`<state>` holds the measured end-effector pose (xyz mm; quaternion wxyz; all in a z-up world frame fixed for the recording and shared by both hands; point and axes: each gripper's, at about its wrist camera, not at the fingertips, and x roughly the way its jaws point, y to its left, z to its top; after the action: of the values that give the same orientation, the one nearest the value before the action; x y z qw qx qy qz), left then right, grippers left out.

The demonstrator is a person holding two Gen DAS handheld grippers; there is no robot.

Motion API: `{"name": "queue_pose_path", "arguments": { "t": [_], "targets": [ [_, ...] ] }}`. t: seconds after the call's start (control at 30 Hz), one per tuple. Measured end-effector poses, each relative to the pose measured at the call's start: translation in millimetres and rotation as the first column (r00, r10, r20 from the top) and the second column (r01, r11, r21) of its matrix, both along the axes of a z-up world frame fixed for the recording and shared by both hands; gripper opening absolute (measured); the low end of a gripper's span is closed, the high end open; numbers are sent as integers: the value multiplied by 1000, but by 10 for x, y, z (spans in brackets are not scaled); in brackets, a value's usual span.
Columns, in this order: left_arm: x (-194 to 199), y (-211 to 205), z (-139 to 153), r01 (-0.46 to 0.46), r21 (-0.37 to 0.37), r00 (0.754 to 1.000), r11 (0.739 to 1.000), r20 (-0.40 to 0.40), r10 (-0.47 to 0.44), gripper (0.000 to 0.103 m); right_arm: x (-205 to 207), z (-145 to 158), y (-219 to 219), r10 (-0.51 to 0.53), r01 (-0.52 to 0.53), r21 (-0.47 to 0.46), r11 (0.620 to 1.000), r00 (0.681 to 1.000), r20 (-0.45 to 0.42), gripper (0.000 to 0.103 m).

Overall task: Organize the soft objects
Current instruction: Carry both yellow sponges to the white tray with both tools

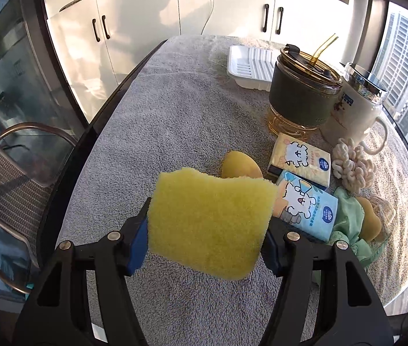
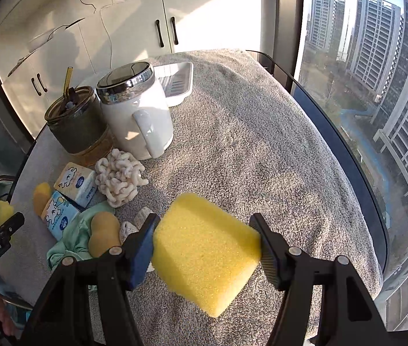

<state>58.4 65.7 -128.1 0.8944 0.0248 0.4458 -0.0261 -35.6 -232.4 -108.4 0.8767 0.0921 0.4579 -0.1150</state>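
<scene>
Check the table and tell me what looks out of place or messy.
The soft items lie in a loose heap beside the white mug: two tissue packs overlap at angles, the green cloth is crumpled under one pack, and the cream scrubber sits apart. Each gripper holds a yellow sponge tilted. Nothing looks spilled.

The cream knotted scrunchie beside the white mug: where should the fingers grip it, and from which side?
Come from above and pinch the cream knotted scrunchie across its middle. It lies as a low soft mound on the towel, with the white mug close behind and a tissue pack alongside.
</scene>
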Motion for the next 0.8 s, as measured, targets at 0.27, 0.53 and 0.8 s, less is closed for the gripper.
{"name": "queue_pose_path", "arguments": {
  "t": [0.27,0.53,0.8],
  "targets": [
    [475,310,-24,-96,35,995,995,19,95,61,357,-25,-508,-111,111,-57,992,994,-5,67],
    [942,539,-58,-145,59,989,988,33,144,61,835,-60,-874,-145,144,-59,988,989,-14,67],
    [1491,668,-100,-171,69,985,983,40,169,61,1270,21,-935,-133,132,-124,983,991,1,67]
  ]
}}
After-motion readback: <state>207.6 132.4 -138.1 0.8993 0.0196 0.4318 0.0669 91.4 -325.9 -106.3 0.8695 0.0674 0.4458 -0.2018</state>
